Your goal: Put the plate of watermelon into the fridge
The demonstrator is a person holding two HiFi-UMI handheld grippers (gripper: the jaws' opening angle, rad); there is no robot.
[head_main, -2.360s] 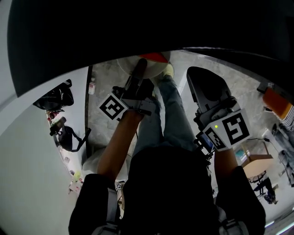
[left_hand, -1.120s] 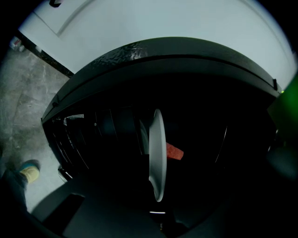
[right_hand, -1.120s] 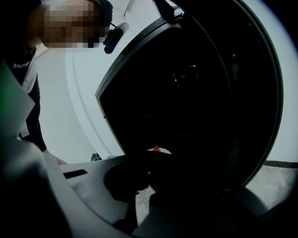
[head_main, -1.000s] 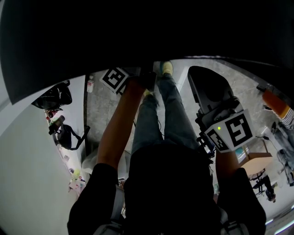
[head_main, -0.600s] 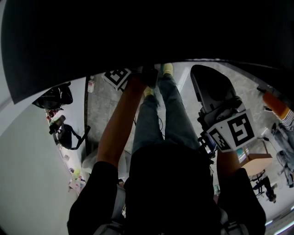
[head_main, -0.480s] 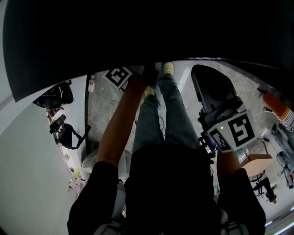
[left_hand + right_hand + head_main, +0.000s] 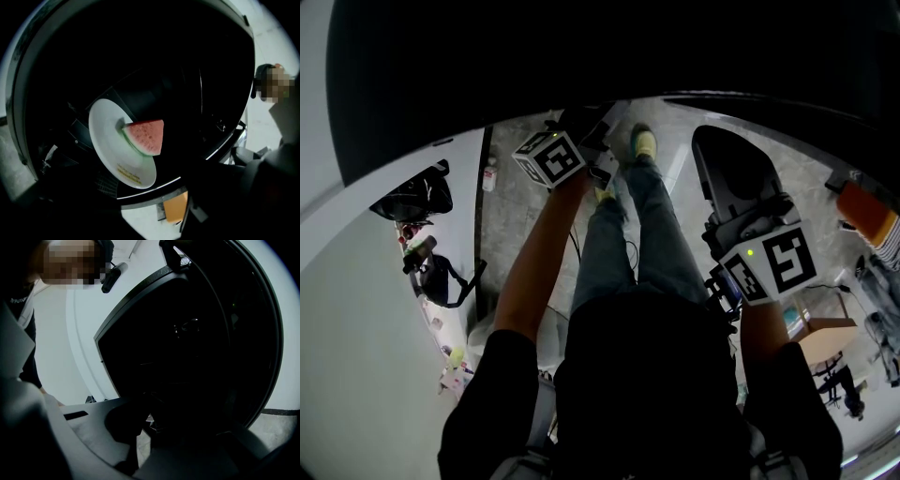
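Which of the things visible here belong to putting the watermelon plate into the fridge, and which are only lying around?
Belong to the job: white plate; watermelon slice on it; dark fridge around them.

Only lying about: black bag; small bottle by the wall; orange object.

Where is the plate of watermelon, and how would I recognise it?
Look into the dark fridge interior that fills the left gripper view. Near its middle sits a round white plate, the only pale thing in that darkness, carrying one red watermelon wedge with a green rind.
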